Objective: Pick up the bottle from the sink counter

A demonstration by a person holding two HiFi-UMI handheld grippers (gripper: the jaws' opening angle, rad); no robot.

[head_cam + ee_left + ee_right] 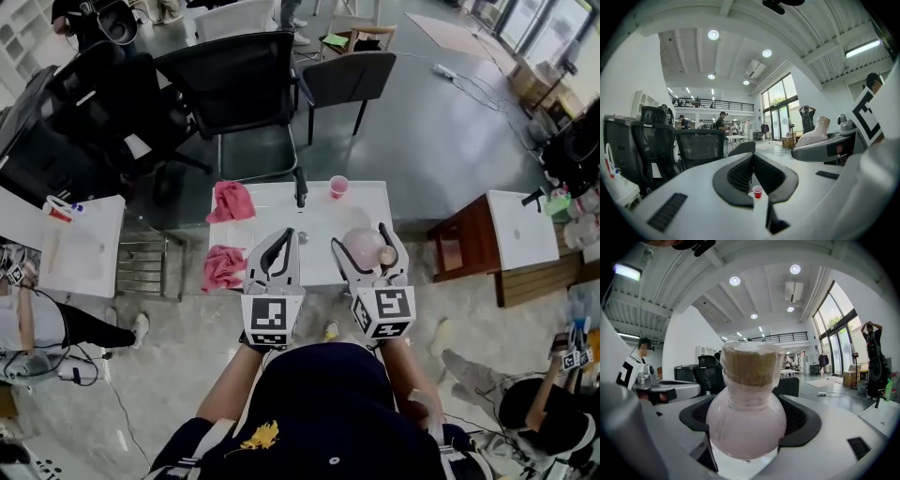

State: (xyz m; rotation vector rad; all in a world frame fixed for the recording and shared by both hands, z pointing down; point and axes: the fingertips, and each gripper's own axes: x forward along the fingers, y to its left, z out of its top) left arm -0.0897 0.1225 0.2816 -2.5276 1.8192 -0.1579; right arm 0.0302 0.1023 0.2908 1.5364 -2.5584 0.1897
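My right hand-held gripper (749, 420) pinches the bottle (747, 423). One black pad presses each flank of its round pink body. Only the right gripper view shows the tan stopper under clear film wrap. It does not show whether the bottle's base touches the desk (319, 220).

The head view places the bottle above the desk's near right part. From this angle it appears as a pale pink dome between the jaws.

My left hand-held gripper (289, 236) is above the desk's near edge, left of centre. The left gripper view shows its jaws pressed together at the tips, with nothing between them. Through the small gap beneath the tips, a red cup (758, 191) is visible. The head view locates this cup at the desk's far edge, right of centre.

The left gripper view also shows the bottle in profile, neck tilted.

Only the head view shows two pink cloths (231, 201) at the desk's left edge.
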